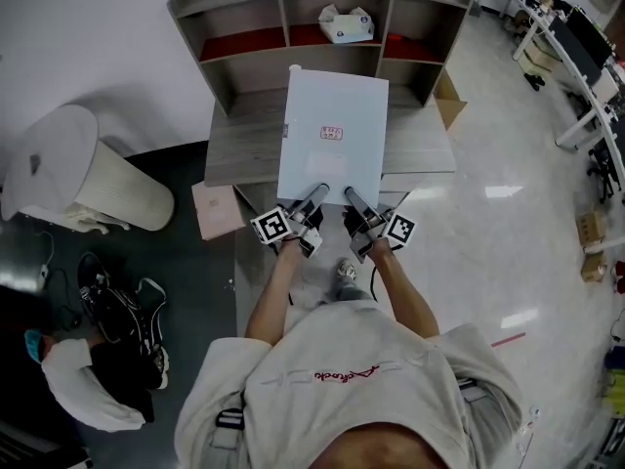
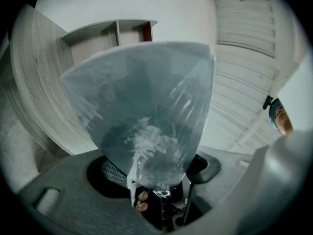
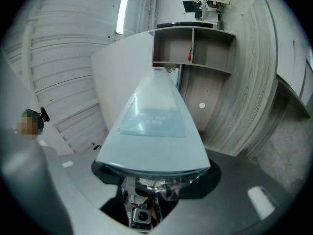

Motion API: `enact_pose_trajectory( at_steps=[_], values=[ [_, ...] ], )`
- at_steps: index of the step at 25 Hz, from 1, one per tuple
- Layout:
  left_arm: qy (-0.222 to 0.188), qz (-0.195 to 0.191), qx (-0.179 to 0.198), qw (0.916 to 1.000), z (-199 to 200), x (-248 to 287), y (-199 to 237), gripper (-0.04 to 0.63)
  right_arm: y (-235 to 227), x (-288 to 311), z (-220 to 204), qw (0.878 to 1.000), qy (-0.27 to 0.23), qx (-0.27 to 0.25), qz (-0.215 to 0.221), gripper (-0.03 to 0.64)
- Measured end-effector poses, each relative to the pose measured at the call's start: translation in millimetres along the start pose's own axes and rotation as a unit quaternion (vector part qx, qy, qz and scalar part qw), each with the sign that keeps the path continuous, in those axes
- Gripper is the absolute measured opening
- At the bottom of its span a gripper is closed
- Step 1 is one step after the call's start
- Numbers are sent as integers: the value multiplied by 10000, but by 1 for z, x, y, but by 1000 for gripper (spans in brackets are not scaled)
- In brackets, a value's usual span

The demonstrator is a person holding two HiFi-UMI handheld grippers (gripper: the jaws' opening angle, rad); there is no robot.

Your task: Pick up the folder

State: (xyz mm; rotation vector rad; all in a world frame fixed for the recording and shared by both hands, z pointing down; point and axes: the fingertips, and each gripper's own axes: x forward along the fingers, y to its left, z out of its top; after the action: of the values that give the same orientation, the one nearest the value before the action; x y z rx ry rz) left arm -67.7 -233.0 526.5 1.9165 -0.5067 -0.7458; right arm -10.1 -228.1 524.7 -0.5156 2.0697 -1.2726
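The folder is a pale, translucent plastic sleeve with a small red stamp on its face. It is held flat above the grey desk, with both grippers clamped on its near edge. My left gripper is shut on the near-left part of that edge, and my right gripper on the near-right part. In the left gripper view the folder rises out of the jaws and fills the middle, seen from its underside. The right gripper view has the folder stretching away from the jaws toward the shelves.
A shelf hutch stands at the back of the desk, with a tissue box in one bay. A white ribbed bin lies left. A pink board leans by the desk. Another person crouches at the lower left.
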Motion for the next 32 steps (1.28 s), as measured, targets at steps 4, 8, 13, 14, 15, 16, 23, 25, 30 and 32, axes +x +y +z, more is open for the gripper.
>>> enact_pose_trajectory(
  at_steps=[4,8,13,14,15,16,23,25,30,32],
  values=[
    [15,44,40,10000,-17,-16,-6,314,9,-17,-15,10000,11,-39,-21,291],
    [13,56,-30,10000,-32,-27,-13,314,18,-31,-26,10000,21,-59,-26,291],
    [-5,18,-41,10000,-47,-37,-22,314,25,-46,-37,10000,22,-43,-13,291],
    [-7,15,-53,10000,-50,-39,-23,314,26,-49,-40,10000,18,-22,-22,291],
    [-7,24,-56,10000,-53,-41,-24,314,27,-52,-42,10000,18,-11,-30,291],
    [-12,41,-55,10000,-56,-43,-24,314,27,-54,-43,10000,23,-11,-33,291],
    [-64,131,30,9999,-69,-50,-26,314,32,-67,-49,10000,88,4,-12,291],
    [-76,130,47,9999,-72,-51,-27,314,32,-70,-49,9999,104,-1,-9,291],
    [-112,118,35,9999,-77,-55,-32,314,35,-75,-54,9999,126,59,24,291],
    [-132,115,54,9998,-78,-57,-32,314,35,-76,-56,9999,141,74,27,291]
  ],
)
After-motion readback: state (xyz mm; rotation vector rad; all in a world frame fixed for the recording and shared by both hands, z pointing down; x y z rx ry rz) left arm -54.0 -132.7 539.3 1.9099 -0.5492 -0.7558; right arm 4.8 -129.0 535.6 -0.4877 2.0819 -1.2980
